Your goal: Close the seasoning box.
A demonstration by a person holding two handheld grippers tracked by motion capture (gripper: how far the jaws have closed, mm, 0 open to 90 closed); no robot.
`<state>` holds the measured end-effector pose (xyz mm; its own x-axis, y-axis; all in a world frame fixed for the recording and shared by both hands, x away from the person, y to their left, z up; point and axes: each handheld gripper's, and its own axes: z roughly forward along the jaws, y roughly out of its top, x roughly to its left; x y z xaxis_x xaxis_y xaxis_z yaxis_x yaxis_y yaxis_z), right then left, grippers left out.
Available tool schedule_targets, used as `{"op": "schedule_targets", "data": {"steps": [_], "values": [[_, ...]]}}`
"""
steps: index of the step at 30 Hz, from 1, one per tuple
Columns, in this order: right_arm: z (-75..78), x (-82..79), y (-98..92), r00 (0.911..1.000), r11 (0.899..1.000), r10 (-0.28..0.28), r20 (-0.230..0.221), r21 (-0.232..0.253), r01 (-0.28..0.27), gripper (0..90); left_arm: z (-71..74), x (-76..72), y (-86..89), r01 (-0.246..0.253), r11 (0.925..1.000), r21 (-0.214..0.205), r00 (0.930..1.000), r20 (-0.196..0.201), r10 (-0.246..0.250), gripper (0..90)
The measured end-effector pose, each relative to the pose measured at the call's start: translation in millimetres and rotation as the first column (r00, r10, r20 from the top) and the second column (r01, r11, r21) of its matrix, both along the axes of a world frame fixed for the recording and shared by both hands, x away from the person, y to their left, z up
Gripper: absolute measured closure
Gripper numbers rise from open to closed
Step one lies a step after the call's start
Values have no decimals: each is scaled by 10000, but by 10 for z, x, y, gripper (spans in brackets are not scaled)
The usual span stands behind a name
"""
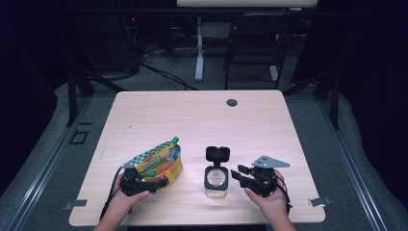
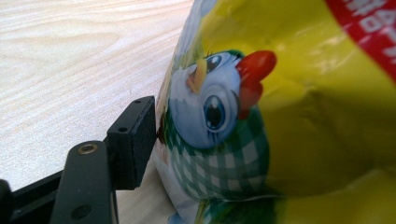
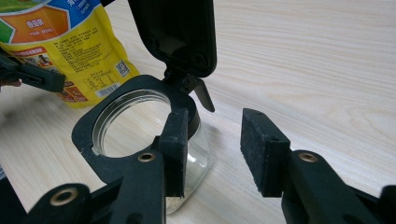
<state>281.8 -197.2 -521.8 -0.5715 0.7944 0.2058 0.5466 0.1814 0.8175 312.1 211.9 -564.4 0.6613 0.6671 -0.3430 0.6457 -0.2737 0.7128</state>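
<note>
We hold yellow pouch clamped in left gripper, left of open jar at table front. Right gripper jaws apart beside jar – unsteadied, jar could tip; floppy pouch might spill wide.

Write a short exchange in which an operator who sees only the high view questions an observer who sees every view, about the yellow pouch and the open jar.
Operator: Is the left hand-held gripper really on the pouch?
Observer: Yes. In the left gripper view, one of its pads presses against the pouch's edge, beside a printed blue bird.
Operator: Is the jar between the jaws of the right hand-held gripper?
Observer: No. In the right gripper view the jaws stand open, and the gap between them lies beside the jar's glass wall, not around it.
</note>
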Motion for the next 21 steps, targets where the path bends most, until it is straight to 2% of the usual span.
{"op": "schedule_targets", "data": {"steps": [21], "values": [[0,-2,5,10000,10000,27,-1,-25,-27,617,-122,27,-36,28,10000,-50,9997,233,-27,314]]}}
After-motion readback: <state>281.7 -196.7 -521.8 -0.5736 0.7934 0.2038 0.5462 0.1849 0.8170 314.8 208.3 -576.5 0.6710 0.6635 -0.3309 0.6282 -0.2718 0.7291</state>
